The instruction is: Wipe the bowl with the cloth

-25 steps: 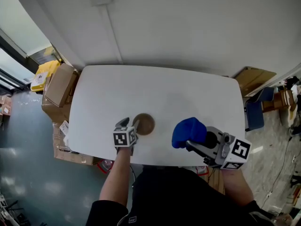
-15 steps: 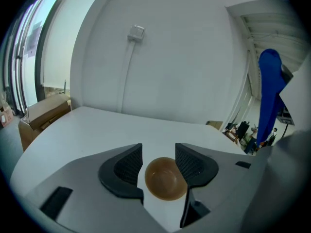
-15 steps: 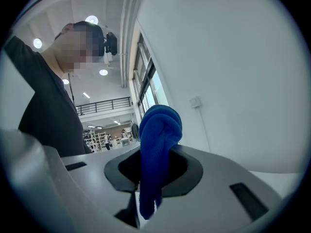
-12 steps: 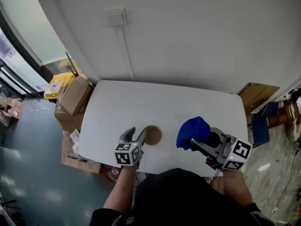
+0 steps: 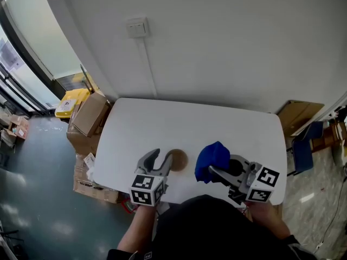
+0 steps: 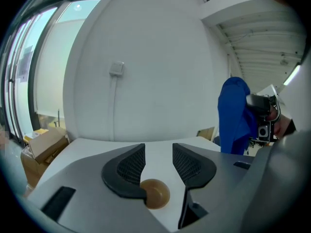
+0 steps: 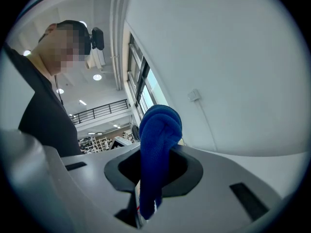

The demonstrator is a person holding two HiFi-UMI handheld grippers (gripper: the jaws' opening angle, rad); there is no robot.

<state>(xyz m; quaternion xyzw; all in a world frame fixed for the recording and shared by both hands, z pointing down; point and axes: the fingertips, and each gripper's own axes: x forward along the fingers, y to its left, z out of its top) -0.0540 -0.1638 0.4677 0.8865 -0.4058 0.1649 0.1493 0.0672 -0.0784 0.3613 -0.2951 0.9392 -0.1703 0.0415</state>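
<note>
Near the front edge of the table point(image 5: 190, 118) sits the bowl point(image 5: 178, 160), small, brown and upright on the white top. The left gripper point(image 5: 157, 160) hangs just above and to the left of the bowl, tilted down toward it. Its jaws stand wide and have just been closing a little, yet nothing is between the pads point(image 6: 130, 163). Its own view shows the bowl lying on the table below the gap, untouched. To the right of the bowl, apart from it, the right gripper point(image 5: 212, 172) has its jaws clamped on the cloth point(image 5: 212, 157), a blue wad that bulges past the jaw tips toward the bowl.

Judged from this, the wipe has not begun and the bowl is not yet steadied. The main risk is that the bowl looks light and lies free: if the cloth presses in before the left jaws hold the rim, the bowl may skid or tip, and the table edge is close by. A left grip taken at an angle could catch one side of the rim only and flip the bowl. The cloth seems pinched by a fold, so hard rubbing could drag it out of the jaws
</note>
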